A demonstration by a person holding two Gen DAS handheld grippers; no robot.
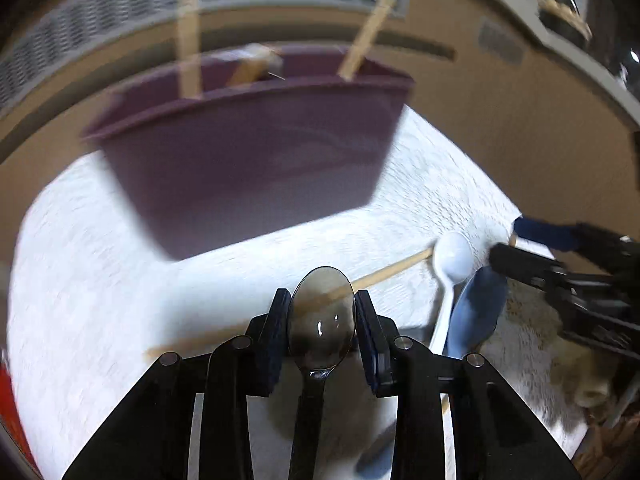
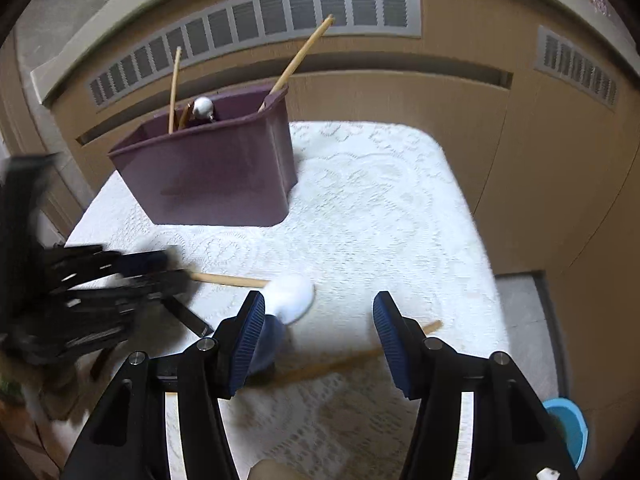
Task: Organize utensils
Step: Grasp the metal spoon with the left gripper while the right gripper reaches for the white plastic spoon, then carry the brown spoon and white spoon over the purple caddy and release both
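Note:
My left gripper (image 1: 322, 304) is shut on a metal spoon (image 1: 322, 316), bowl forward, held above the white lace tablecloth (image 1: 100, 280) in front of a purple bin (image 1: 248, 160). The bin (image 2: 216, 168) holds wooden chopsticks (image 2: 298, 58) and a white-topped utensil (image 2: 203, 107). On the cloth lie a white plastic spoon (image 1: 452, 258), a blue spoon (image 1: 478, 312) and a wooden chopstick (image 1: 392, 270). My right gripper (image 2: 320, 320) is open above the cloth, with the white spoon (image 2: 290, 294) by its left finger and a chopstick (image 2: 340, 362) below it. The left gripper (image 2: 92, 296) shows blurred at left in the right wrist view.
A tan cabinet with grey vent grilles (image 2: 260, 12) stands behind the table. A blue object (image 2: 570, 428) sits low at the right edge. The right gripper (image 1: 568, 264) reaches in from the right in the left wrist view. The cloth ends near a red thing (image 1: 10, 408).

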